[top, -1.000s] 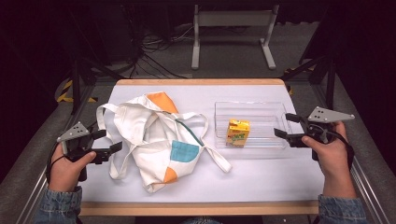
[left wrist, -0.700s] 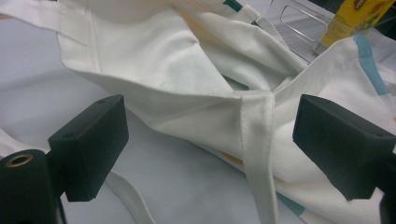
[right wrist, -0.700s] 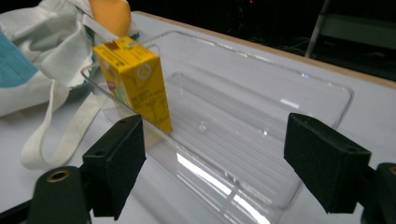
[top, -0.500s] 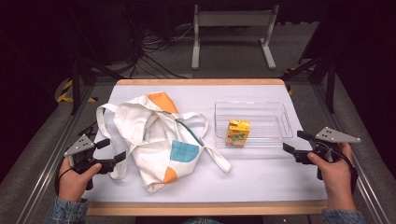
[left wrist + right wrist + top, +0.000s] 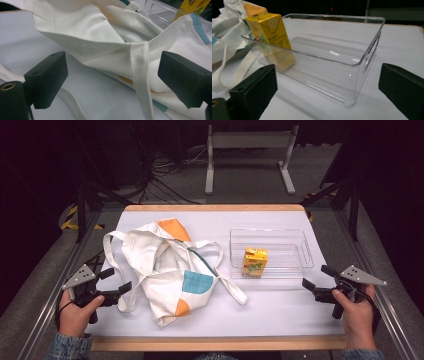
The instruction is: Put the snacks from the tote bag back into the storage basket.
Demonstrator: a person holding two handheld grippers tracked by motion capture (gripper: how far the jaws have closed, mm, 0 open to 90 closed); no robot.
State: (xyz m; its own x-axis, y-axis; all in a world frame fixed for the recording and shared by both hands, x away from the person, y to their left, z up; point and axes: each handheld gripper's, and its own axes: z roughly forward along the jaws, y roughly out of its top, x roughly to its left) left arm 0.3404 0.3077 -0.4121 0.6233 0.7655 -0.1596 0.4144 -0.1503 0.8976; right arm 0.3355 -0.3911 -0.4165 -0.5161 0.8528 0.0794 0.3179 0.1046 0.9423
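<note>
Jaws on your left gripper [image 5: 114, 281] stand wide apart with nothing pinched, lined up on the tote bag [image 5: 170, 270] edge and its strap [image 5: 140, 75], probably to take hold there. Your right gripper [image 5: 315, 277] has just been opening and holds nothing, facing the clear bin [image 5: 305, 251] near the table's [image 5: 280, 317] right edge. Inside stands the juice carton [image 5: 254, 262], tucked into the bin's front left corner, seemingly leaning on the wall.

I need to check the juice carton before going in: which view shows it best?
The right gripper view: the juice carton stands upright, close and sharp, inside the clear bin. The high view shows it small; the left gripper view catches just a yellow corner.
</note>
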